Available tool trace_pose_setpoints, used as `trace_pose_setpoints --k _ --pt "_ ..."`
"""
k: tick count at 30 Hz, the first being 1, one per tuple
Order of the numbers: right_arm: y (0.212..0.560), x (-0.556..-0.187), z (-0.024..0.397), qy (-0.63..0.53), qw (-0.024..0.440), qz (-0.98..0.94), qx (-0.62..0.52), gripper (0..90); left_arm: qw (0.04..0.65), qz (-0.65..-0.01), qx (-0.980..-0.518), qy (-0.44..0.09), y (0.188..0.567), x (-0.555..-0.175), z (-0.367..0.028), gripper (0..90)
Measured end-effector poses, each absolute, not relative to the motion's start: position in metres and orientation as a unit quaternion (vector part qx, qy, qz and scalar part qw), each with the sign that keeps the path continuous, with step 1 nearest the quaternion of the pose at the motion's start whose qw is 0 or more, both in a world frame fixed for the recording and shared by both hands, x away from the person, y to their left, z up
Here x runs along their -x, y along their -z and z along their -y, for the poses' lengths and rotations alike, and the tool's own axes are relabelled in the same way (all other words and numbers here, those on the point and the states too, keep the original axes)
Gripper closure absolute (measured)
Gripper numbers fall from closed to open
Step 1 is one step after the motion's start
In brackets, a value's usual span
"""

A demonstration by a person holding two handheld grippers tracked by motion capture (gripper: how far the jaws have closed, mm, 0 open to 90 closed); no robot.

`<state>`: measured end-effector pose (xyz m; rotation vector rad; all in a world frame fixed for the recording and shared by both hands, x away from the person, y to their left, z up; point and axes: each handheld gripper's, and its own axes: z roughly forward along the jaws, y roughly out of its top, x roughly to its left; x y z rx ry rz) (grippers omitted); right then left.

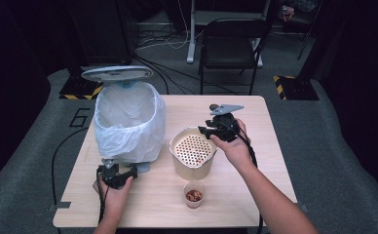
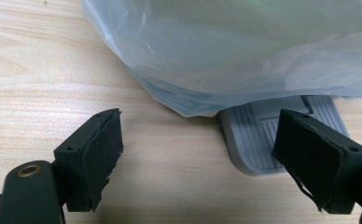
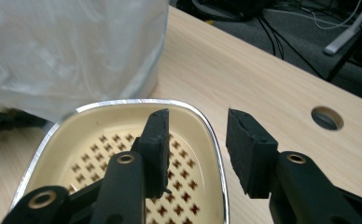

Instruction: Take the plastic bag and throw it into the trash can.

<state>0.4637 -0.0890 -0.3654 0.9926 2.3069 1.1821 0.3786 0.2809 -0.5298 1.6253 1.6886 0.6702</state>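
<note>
A cream basket with a perforated bottom and a metal rim stands at mid-table. My right gripper sits at its far right rim, one jaw inside the basket and one outside. A gap shows between the pads and the wall. A pedal bin lined with a pale plastic bag stands to the left, its lid raised. My left gripper hovers low in front of the bin, jaws open. Its right pad is over the grey foot pedal.
A small clear cup with reddish-brown bits stands near the table's front edge, just in front of the basket. A round cable hole lies in the tabletop beyond the right gripper. A folding chair stands behind the table.
</note>
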Motion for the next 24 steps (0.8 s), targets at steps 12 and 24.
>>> trace_pose_setpoints --k 12,24 --pt "0.391 -0.453 0.108 -0.41 0.168 -0.818 -0.367 62.7 0.346 -0.653 -0.624 -0.252 0.53 -0.378 -0.28 15.3" --pt "0.388 -0.407 0.132 -0.44 0.153 -0.808 -0.36 54.8 0.345 -0.653 -0.625 -0.253 0.53 -0.378 -0.28 15.3"
